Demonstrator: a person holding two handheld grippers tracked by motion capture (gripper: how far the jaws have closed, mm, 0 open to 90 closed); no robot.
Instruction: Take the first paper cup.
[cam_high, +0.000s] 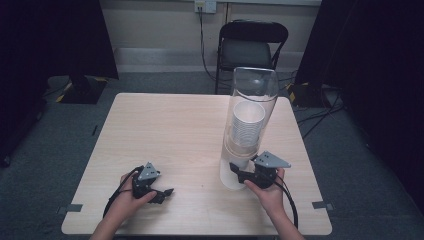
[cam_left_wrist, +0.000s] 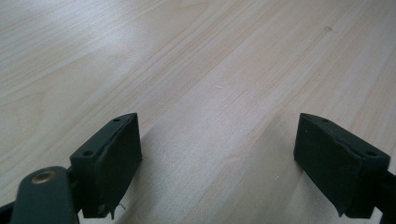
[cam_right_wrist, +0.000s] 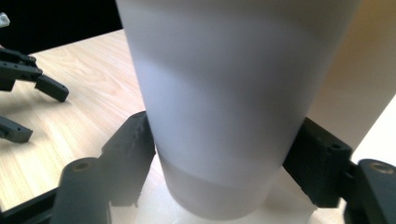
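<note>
At the counter's (cam_high: 165, 125) near edge, right hand-held gripper (cam_right_wrist: 219, 163) pinching the bottom cup (cam_right_wrist: 224, 116) under the dispenser tube (cam_high: 252, 95), not yet pulled free; left hand-held gripper (cam_left_wrist: 219, 158) spread, idle.

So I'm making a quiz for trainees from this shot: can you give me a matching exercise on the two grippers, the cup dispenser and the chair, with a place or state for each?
Things:
1. left gripper
2. right gripper
3. cup dispenser
4. chair

States:
A. stands on the floor beyond the table
B. fingers on both sides of the bottom white cup
C. clear tube holding a stack of cups
D. open over bare wood

Pairs: 1-D, 2-B, 3-C, 4-A
</note>
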